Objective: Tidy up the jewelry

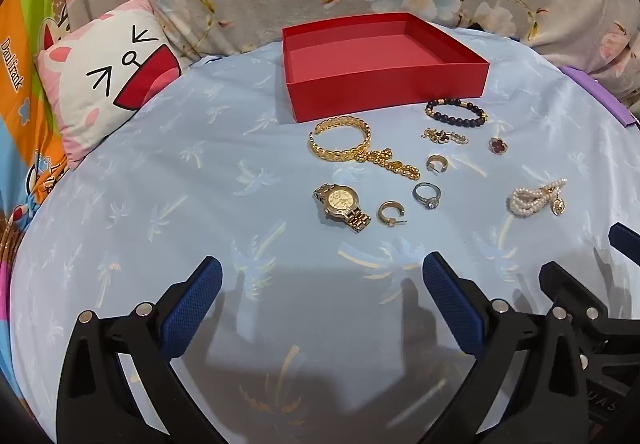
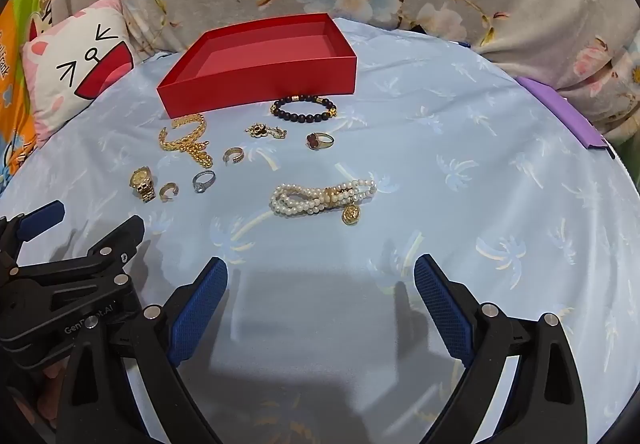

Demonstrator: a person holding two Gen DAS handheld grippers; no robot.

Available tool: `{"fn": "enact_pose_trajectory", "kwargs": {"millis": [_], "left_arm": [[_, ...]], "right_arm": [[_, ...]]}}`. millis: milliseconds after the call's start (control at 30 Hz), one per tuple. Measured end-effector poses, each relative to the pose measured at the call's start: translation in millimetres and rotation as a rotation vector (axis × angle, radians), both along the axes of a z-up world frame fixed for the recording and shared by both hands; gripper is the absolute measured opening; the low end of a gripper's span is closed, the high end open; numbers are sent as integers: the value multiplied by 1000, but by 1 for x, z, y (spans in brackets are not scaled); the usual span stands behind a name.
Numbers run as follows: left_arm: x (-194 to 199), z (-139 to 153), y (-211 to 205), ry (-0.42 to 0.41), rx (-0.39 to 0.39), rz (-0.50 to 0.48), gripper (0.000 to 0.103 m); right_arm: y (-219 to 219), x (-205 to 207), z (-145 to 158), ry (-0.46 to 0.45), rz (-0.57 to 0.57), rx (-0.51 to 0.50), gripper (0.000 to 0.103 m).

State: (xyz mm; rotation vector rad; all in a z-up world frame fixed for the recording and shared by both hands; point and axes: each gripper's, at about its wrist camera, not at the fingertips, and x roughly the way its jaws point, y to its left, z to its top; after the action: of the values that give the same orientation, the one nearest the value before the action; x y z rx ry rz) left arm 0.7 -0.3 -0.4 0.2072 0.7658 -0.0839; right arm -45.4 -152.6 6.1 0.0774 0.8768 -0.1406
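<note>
While both tools hover low at the near edge of the blue cloth (image 1: 120, 184), left gripper (image 1: 322, 280) and right gripper (image 2: 320, 280) are spread wide, holding nothing. Jewelry lies farther out: watch (image 1: 340, 206) far of the left gripper, pearl bracelet (image 2: 320, 198) far of the right. Red box (image 1: 380, 64) sits beyond, nothing inside, with beaded bracelet (image 1: 456, 112) just near it.
</note>
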Motion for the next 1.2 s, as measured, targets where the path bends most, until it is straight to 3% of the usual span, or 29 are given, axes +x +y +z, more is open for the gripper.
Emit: {"fn": "enact_pose_trajectory", "kwargs": {"millis": [133,300,1200], "left_arm": [[2,3,9,7,-48,-6,98],[7,0,2,19,-15,-10,98],[2,-2,4,12,-15,-5,98]], "right_arm": [[0,-1,0,-2,0,1,93],[0,-1,0,-4,0,0,93],[0,0,0,-5,4,-2,93]]}}
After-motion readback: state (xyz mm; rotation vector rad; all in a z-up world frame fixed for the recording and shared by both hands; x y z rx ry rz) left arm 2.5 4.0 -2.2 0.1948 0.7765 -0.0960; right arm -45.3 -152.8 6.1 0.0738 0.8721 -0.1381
